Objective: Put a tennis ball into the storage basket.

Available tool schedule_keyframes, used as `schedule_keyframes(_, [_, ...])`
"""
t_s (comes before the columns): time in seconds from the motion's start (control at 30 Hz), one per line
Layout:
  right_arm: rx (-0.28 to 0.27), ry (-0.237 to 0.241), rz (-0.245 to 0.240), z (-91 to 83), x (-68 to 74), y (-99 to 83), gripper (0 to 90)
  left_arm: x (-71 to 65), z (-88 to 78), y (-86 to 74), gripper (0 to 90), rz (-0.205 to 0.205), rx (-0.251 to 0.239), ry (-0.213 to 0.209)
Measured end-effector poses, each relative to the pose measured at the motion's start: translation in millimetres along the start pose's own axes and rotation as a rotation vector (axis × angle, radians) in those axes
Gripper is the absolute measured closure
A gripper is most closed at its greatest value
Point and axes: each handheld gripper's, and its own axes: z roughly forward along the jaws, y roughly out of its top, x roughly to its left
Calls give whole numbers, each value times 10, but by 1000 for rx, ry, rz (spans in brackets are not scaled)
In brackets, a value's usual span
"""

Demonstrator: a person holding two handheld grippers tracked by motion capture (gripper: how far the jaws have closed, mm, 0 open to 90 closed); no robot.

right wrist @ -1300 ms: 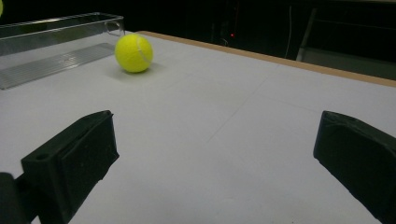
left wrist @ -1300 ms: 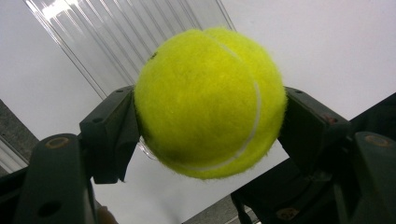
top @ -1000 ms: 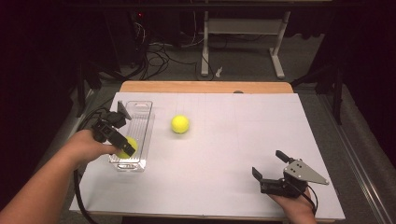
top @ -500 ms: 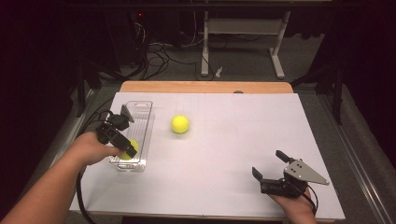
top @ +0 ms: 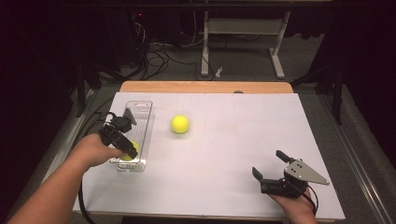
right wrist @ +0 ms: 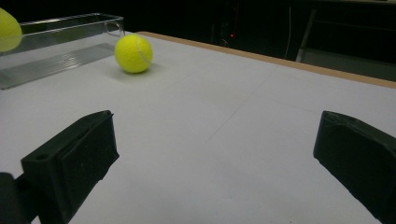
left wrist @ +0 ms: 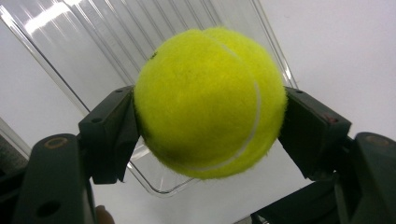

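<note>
Yellow tennis ball [left wrist: 210, 102] clamped in my left gripper [top: 122, 142] | clear tray [top: 142, 112] right below, long axis running away | right gripper [top: 273, 170] wide, empty.

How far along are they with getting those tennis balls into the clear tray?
Roughly halfway. The left gripper grips one tennis ball over the clear tray and has not let go. The second ball sits loose on the table, waiting. The right gripper rests open, empty.

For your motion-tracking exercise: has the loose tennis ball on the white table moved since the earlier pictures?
No. In the high view the loose tennis ball lies at the same spot, just right of the clear tray, as before.
</note>
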Motion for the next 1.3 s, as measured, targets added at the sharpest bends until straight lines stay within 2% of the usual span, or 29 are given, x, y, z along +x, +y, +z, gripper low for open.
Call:
schedule_keyframes(0.7, [-1,-1,0,-1,-3,1,1,-16,5,4,261,0,1,13])
schedule_keyframes(0.73, [-1,-1,-1,-1,-3,1,1,-15,-11,0,240,-4,-12,11])
schedule_keyframes(0.83, [-2,-1,0,-1,-4,2,1,-19,-99,-9,3,4,-40,-32])
schedule_keyframes(0.93, [-1,0,0,-1,-2,2,1,-62,-169,-25,7,24,-45,-28])
schedule_keyframes(1.3, [-1,-1,2,1,2,2,1,-84,-220,-39,6,18,-51,-43])
